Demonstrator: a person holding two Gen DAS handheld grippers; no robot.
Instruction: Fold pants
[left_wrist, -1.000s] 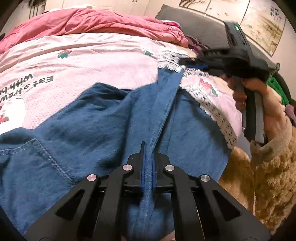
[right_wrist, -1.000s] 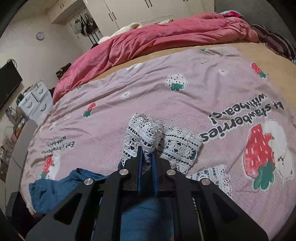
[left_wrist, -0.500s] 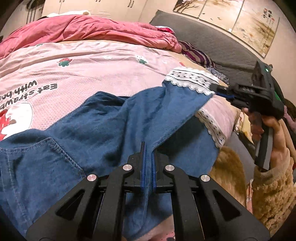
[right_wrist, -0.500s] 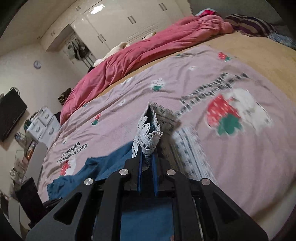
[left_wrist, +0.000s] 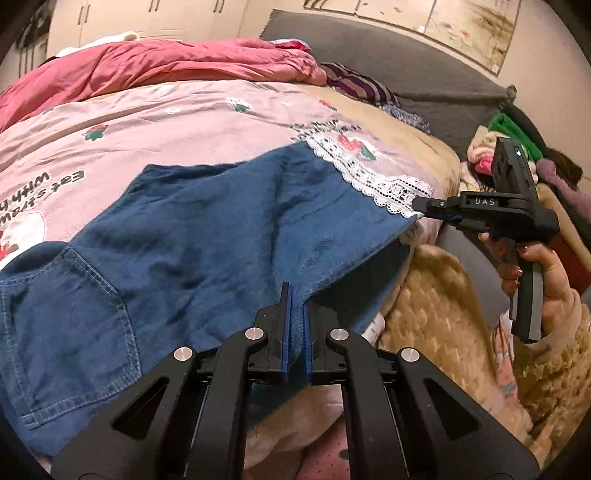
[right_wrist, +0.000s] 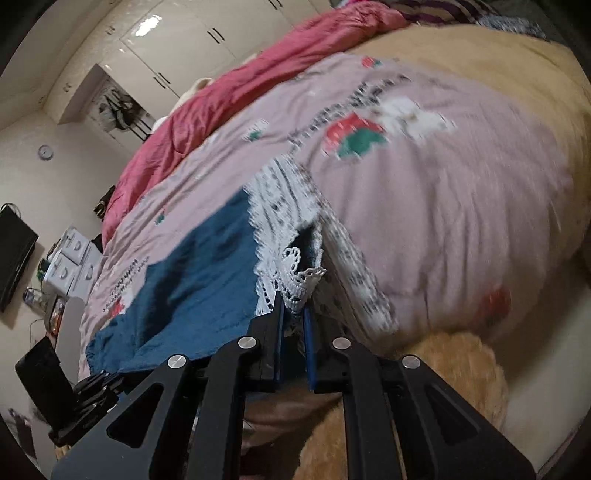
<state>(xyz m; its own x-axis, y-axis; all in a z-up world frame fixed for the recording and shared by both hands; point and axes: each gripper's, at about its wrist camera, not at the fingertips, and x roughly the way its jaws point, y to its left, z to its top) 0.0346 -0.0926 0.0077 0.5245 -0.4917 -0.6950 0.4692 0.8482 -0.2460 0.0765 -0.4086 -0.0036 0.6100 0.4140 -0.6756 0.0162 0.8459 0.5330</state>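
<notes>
Blue denim pants (left_wrist: 192, 236) with a white lace hem (left_wrist: 373, 181) lie spread on a pink strawberry-print bedspread (left_wrist: 155, 136). My left gripper (left_wrist: 294, 306) is shut on the near side edge of a pant leg. My right gripper (right_wrist: 293, 306) is shut on the lace hem corner (right_wrist: 295, 273); it also shows in the left wrist view (left_wrist: 424, 212) at the right, off the bed's edge, pulling the leg taut. A back pocket (left_wrist: 70, 325) shows at lower left.
A crumpled red duvet (left_wrist: 166, 70) lies along the far side of the bed. A grey headboard (left_wrist: 388, 70) and a pile of clothes (left_wrist: 509, 147) are at the right. A tan fuzzy blanket (left_wrist: 443, 314) hangs below the bed edge.
The right gripper has pulled the lace hem outward to the right and down past the bed edge, so the bunched pant leg now lies spread flat. The left gripper kept its hold.
</notes>
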